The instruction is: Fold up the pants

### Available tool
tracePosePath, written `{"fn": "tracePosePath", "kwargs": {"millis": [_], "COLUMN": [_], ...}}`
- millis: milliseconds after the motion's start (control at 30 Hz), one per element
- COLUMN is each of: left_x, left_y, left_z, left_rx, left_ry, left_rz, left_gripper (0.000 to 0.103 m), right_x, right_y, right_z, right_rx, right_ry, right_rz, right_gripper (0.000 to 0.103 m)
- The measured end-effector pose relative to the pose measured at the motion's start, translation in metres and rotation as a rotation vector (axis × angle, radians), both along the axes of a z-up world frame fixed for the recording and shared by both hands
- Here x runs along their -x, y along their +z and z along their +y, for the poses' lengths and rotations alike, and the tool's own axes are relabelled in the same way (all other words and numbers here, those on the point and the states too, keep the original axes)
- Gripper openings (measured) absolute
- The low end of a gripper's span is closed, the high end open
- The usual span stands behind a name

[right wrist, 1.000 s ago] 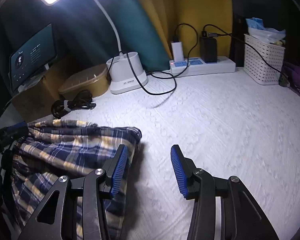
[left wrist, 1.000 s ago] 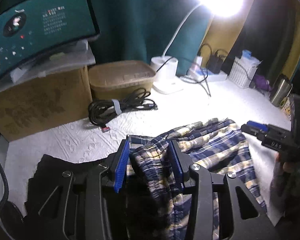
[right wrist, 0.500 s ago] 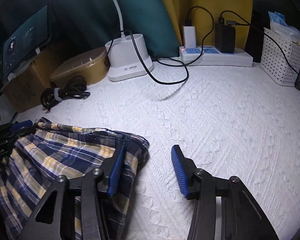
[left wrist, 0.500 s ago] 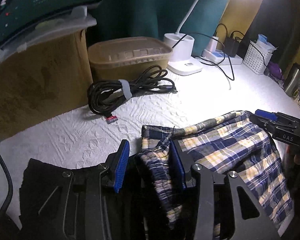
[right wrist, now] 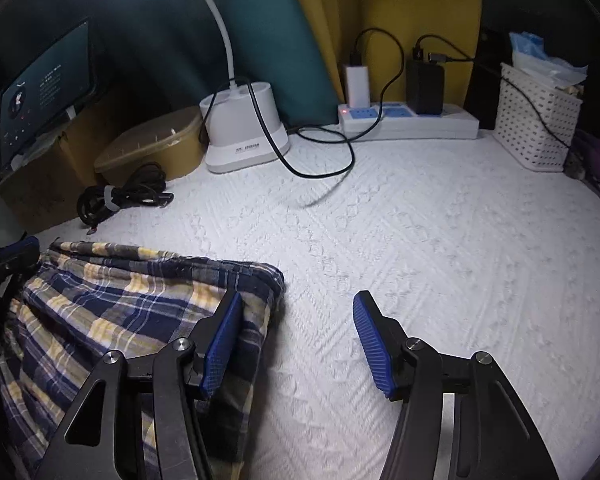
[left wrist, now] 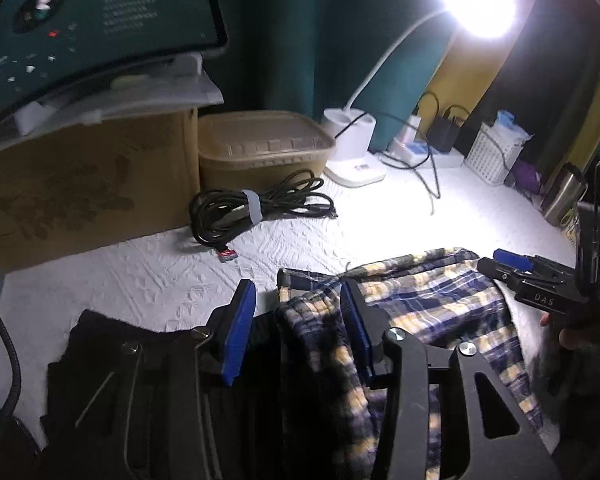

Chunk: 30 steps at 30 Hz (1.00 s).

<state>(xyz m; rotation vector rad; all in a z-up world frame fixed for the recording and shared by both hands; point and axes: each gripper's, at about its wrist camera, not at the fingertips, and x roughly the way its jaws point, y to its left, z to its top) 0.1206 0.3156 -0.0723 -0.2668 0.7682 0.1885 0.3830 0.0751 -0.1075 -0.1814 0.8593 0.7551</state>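
The plaid pants (left wrist: pixel 432 312), blue, yellow and white, lie folded on the white quilted cover (left wrist: pixel 147 272). My left gripper (left wrist: pixel 295 320) is open, low over their left end; a bunched fold of cloth sits between the blue pads, not pinched. My right gripper (right wrist: pixel 295 340) is open over the pants' right edge (right wrist: pixel 139 304), its left finger above the cloth, its right finger above bare cover. The right gripper also shows in the left wrist view (left wrist: pixel 540 280), and the left gripper's tip shows at the right wrist view's left edge (right wrist: pixel 11 252).
A black garment (left wrist: pixel 99 344) lies left of the pants. A coiled black cable (left wrist: pixel 251 212), a tan lidded box (left wrist: pixel 263 148), a cardboard box with a monitor (left wrist: pixel 87 176), a lamp base (right wrist: pixel 243 136), a power strip (right wrist: pixel 412 120) and a white basket (right wrist: pixel 536 120) line the back.
The left gripper dipped toward the cloth, then rose and pulled back a little; both stay open. The right gripper drifted slightly forward over the pants' edge. The pants lie about the same.
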Motion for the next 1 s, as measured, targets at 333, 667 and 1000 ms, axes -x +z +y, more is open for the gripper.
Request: {"fn": "tracePosePath", "kwargs": {"millis": [333, 667, 1000], "left_x": [0.015, 0.02, 0.04], "left_y": [-0.01, -0.031, -0.008], "left_z": [-0.022, -0.015, -0.031], "left_rx": [0.021, 0.005, -0.013], "left_ry": [-0.036, -0.007, -0.003], "left_rz": [0.031, 0.087, 0.011], "left_gripper": [0.045, 0.058, 0.057], "right_x": [0.023, 0.039, 0.052], "right_y": [0.009, -0.009, -0.006], "right_z": [-0.01, -0.011, -0.032], "right_rx": [-0.01, 0.038, 0.028], "right_ry": [0.02, 0.045, 0.024], "right_rz": [-0.012, 0.011, -0.007], "right_gripper": [0.06, 0.06, 0.06]}}
